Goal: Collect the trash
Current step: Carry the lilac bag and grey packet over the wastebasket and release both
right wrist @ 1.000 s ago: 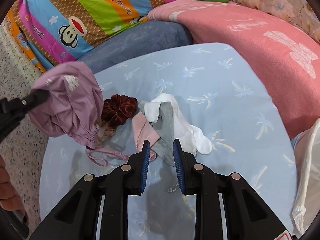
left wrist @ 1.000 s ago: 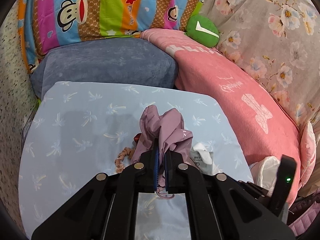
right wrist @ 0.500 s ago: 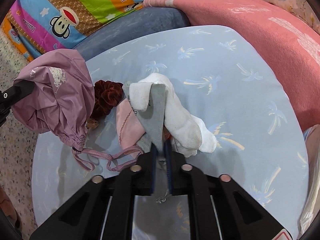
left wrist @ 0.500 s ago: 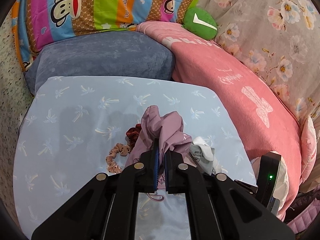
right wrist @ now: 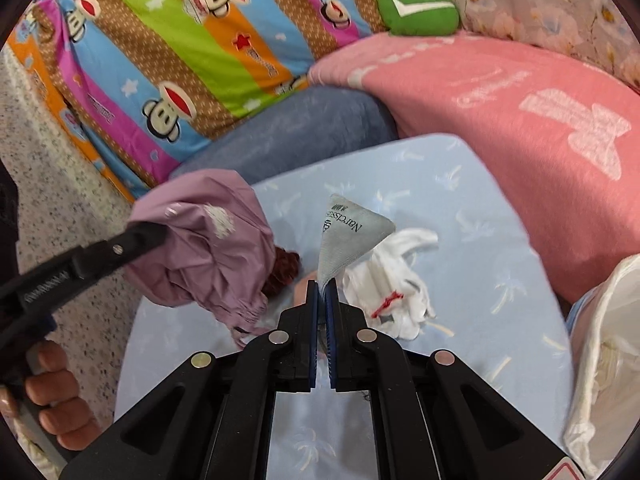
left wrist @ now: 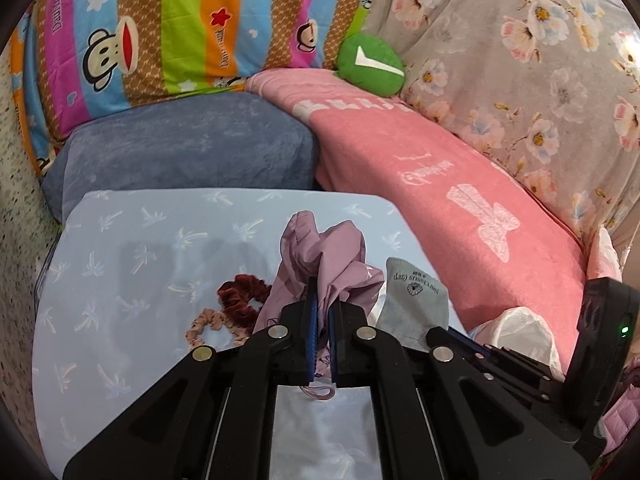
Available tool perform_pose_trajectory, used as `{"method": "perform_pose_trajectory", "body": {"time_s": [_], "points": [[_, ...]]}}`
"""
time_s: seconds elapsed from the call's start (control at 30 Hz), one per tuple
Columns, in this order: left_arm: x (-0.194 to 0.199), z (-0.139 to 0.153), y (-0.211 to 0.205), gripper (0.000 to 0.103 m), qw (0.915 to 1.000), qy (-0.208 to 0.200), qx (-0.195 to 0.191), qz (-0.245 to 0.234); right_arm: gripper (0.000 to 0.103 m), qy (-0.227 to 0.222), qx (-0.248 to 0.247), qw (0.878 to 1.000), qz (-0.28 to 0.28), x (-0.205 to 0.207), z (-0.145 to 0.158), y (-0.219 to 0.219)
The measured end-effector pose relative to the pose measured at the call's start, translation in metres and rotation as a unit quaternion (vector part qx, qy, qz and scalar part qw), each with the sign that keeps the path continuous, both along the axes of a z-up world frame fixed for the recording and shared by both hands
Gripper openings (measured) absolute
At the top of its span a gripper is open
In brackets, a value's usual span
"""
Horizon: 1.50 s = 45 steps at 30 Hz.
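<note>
My left gripper (left wrist: 323,308) is shut on a mauve drawstring bag (left wrist: 324,256) and holds it above the light-blue table (left wrist: 120,272); in the right wrist view the same bag (right wrist: 212,248) hangs at the left from the left gripper (right wrist: 154,232). My right gripper (right wrist: 322,292) is shut on a grey sock (right wrist: 348,232) with printed lettering, lifted off the table; the sock (left wrist: 412,300) also shows in the left wrist view. White socks (right wrist: 392,284) with a red mark lie on the table below it. A dark red scrunchie (left wrist: 240,292) and a pink scrunchie (left wrist: 204,320) lie near the bag.
A white plastic bag (right wrist: 604,352) hangs at the table's right edge. A blue cushion (left wrist: 180,152), a pink blanket (left wrist: 440,184), a striped monkey-print pillow (left wrist: 160,28) and a green cushion (left wrist: 370,64) ring the table. A person's hand (right wrist: 52,396) grips the left tool.
The right gripper shut on the grey sock and lifted it off the table. The left gripper rose a little with the mauve bag still in it.
</note>
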<state>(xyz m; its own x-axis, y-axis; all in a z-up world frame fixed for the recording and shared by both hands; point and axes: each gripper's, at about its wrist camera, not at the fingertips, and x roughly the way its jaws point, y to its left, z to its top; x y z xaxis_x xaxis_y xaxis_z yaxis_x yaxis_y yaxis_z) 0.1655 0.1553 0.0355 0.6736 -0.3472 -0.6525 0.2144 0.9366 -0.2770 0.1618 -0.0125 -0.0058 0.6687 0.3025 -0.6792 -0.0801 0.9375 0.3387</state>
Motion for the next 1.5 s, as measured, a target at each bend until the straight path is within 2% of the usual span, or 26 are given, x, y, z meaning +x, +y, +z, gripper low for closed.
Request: {"method": "perform_pose_trajectory", "body": {"time_s": [0.33, 0.67, 0.87, 1.17, 1.43, 1.47, 1.5], "points": [[-0.024, 0.038, -0.052, 0.004, 0.9980, -0.044, -0.003, -0.046, 0.004, -0.076, 0.007, 0.996, -0.038, -0.046, 0.068, -0.050], [-0.047, 0.061, -0.119, 0.004, 0.9915, -0.073, -0.001, -0.108, 0.004, -0.112, -0.003, 0.989, -0.095, -0.092, 0.099, -0.122], [-0.062, 0.062, -0.167, 0.004, 0.9858, -0.072, 0.003, -0.152, 0.004, -0.119, -0.005, 0.984, -0.136, -0.122, 0.104, -0.170], [-0.083, 0.058, -0.232, 0.004, 0.9749, -0.064, 0.018, -0.212, 0.004, -0.115, 0.001, 0.973, -0.198, -0.163, 0.093, -0.235], [-0.094, 0.050, -0.272, 0.005, 0.9666, -0.054, 0.019, -0.250, 0.004, -0.106, -0.010, 0.967, -0.230, -0.180, 0.085, -0.264], [-0.094, 0.048, -0.276, 0.006, 0.9662, -0.052, 0.024, -0.251, 0.006, -0.105, -0.009, 0.966, -0.235, -0.181, 0.083, -0.268], [-0.094, 0.046, -0.280, 0.012, 0.9664, -0.049, 0.027, -0.251, 0.009, -0.105, -0.010, 0.965, -0.238, -0.182, 0.082, -0.270]]}}
